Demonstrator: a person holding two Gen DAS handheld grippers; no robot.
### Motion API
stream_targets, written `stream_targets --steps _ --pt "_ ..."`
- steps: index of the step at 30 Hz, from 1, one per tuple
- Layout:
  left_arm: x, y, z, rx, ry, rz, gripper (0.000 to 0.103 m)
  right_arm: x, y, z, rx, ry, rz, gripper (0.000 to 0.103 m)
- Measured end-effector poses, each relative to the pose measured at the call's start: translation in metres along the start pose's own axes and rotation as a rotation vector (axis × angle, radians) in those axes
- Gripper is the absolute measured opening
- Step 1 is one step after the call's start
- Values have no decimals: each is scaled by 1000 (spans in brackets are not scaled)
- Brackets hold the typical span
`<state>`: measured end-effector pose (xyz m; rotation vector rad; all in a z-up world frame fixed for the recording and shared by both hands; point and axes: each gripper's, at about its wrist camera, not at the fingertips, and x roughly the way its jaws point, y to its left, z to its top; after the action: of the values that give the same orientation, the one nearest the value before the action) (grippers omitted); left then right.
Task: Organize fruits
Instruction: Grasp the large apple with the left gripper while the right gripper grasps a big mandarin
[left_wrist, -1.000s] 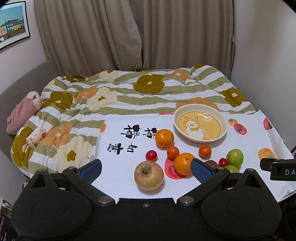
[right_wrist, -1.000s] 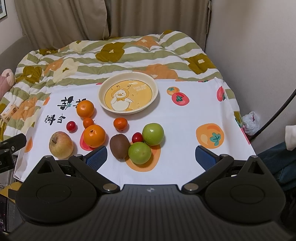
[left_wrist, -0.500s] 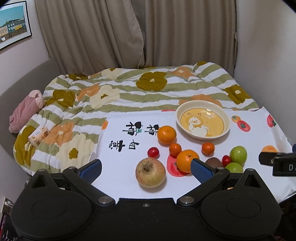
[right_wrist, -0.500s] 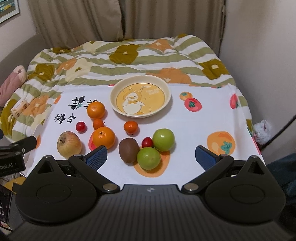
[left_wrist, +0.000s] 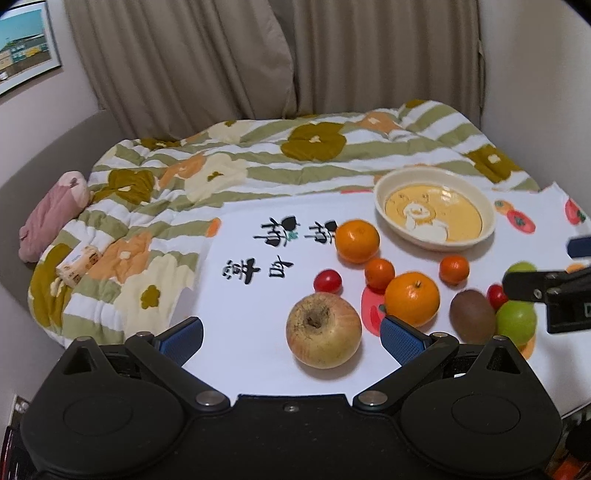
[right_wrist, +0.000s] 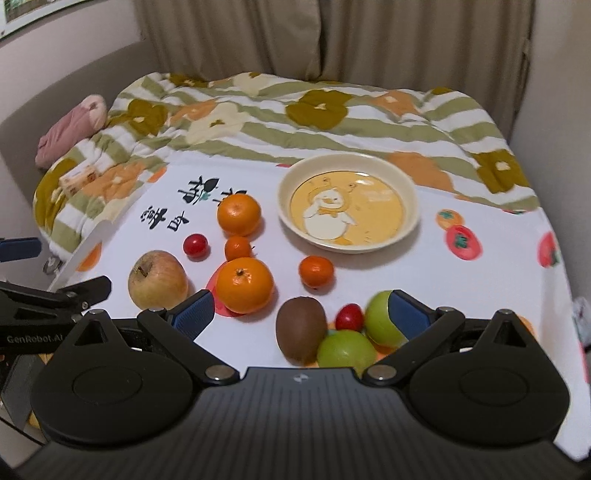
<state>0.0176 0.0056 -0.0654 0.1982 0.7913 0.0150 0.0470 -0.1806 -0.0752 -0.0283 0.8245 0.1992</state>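
Fruit lies on a white printed cloth (left_wrist: 251, 317) in front of a cream bowl with a duck picture (left_wrist: 434, 214) (right_wrist: 349, 205). A yellow-red apple (left_wrist: 324, 329) (right_wrist: 157, 279) sits between my left gripper's open fingers; my left gripper (left_wrist: 291, 334) is empty. Two large oranges (left_wrist: 412, 299) (right_wrist: 244, 290), small tangerines (right_wrist: 316, 271), cherry tomatoes (right_wrist: 195, 244), a kiwi (right_wrist: 301, 328) and two green apples (right_wrist: 346, 352) lie nearby. My right gripper (right_wrist: 301, 314) is open and empty, low over the kiwi and green apples.
A striped floral quilt (left_wrist: 258, 162) covers the bed behind the cloth. A pink plush (left_wrist: 55, 214) and a small tissue pack (left_wrist: 79, 264) lie at the left. Curtains and walls stand behind and to the right.
Both grippers have moved forward and lower toward the fruit. The right gripper has shifted left, so the kiwi and green apples now sit between its fingers. No fruit has moved.
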Motion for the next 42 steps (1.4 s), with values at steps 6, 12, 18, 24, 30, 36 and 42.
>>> stream_targets --steps 6,12,18,24,30,36,42 --pt "38 -2 -10 53 13 -49 103 35 6 -4 -36 -4 22 103" --pt "71 -9 -16 127 19 -75 98 67 18 -7 -86 6 39 103" --pt "94 -9 -22 160 30 -111 95 95 31 -1 -108 28 47 103" --pt "106 -13 -22 184 37 -133 88 114 40 4 -123 59 81 103" --pt "110 -14 -21 198 45 -161 80 126 47 4 -128 87 90 103" --pt "111 -18 -22 221 40 -150 80 137 51 5 -136 117 83 96" --pt "110 -15 -22 203 42 -167 79 143 52 5 -138 145 81 79"
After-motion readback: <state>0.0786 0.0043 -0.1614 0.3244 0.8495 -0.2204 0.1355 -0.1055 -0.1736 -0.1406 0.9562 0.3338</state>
